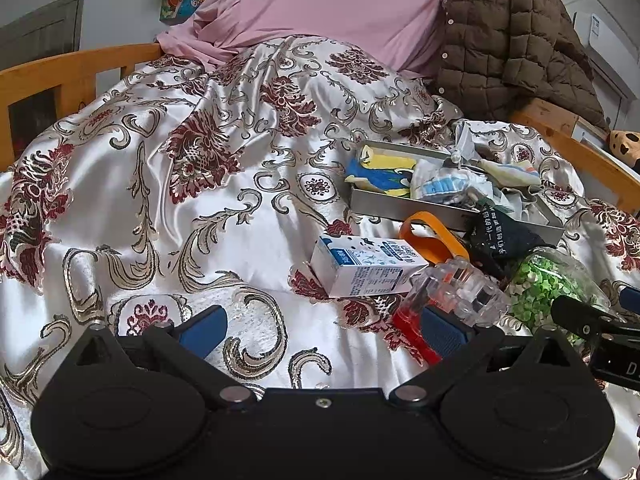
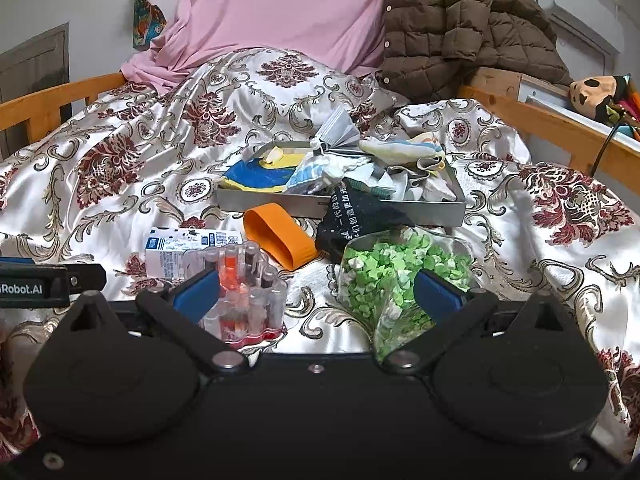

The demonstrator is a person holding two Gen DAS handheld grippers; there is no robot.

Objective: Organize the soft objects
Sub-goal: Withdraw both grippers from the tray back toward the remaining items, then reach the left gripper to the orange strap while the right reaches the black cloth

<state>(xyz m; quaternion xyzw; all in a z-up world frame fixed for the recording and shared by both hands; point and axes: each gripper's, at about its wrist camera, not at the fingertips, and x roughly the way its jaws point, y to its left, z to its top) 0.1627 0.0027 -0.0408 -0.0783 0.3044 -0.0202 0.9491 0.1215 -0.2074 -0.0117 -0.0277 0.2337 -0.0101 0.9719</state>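
I am hovering both grippers low over the bed, jaws spread wide and gripping nothing. The right gripper (image 2: 316,292) is lining up on the bag of green bits (image 2: 396,276), at one o'clock from it, just in front of the metal tray (image 2: 400,208) already piled with cloth. I judge I am picking next: close on the bag, avoiding the clear plastic case (image 2: 244,296) at eleven. The left gripper (image 1: 320,328) is facing open quilt at ten o'clock.
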